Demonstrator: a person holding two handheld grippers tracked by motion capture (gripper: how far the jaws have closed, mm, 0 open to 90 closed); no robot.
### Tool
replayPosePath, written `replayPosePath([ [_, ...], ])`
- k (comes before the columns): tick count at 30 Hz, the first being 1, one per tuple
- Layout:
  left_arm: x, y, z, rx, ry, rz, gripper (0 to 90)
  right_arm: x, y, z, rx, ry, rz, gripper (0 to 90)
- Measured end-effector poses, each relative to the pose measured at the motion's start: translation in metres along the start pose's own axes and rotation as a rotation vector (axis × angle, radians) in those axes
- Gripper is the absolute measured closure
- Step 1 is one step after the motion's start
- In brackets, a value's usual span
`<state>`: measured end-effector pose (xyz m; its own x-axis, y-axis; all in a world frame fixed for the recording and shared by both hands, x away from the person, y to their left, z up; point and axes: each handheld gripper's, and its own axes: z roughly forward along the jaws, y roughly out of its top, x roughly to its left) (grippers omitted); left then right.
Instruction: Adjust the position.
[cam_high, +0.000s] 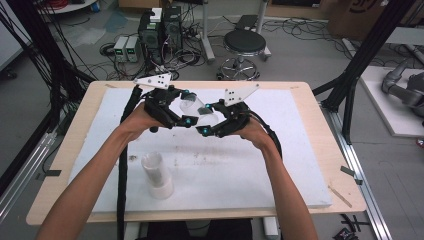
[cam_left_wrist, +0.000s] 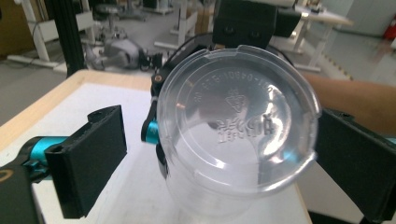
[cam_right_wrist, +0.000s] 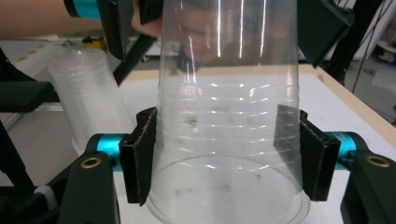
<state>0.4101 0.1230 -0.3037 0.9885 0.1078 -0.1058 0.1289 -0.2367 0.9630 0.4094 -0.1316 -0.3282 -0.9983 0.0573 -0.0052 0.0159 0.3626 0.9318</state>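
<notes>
A clear plastic cup hangs in the air over the far middle of the table, lying sideways between my two grippers. In the right gripper view my right gripper is shut on the cup, with both pads pressing its wall near the rim. The left gripper view faces the cup's embossed bottom. My left gripper is open around that end, and its left jaw stands clearly apart from the cup. From above, the left gripper and right gripper face each other.
A stack of clear cups stands upside down on the white board at the near left, also in the right gripper view. The wooden table edge frames the board. A stool and computer boxes stand on the floor beyond.
</notes>
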Motion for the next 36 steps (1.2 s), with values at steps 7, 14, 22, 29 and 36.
replayPosePath([
  [7, -0.005, 0.013, -0.007, 0.217, 0.039, 0.089, 4.8, 0.005, 0.002, -0.004, 0.152, -0.034, -0.007, 33.0],
  [14, -0.008, 0.016, 0.000, 0.412, 0.050, 0.118, 4.8, 0.009, 0.011, -0.009, 0.373, -0.068, -0.027, 33.1],
  [22, -0.003, 0.012, 0.011, 0.570, 0.047, 0.109, 4.9, 0.010, 0.020, -0.008, 0.555, -0.088, -0.041, 33.2],
  [29, 0.001, 0.005, 0.016, 0.651, 0.033, 0.097, 4.9, 0.009, 0.024, -0.003, 0.643, -0.074, -0.058, 33.5],
  [36, 0.001, 0.004, 0.020, 0.665, 0.020, 0.097, 4.9, 0.008, 0.024, 0.001, 0.687, -0.070, -0.042, 33.6],
])
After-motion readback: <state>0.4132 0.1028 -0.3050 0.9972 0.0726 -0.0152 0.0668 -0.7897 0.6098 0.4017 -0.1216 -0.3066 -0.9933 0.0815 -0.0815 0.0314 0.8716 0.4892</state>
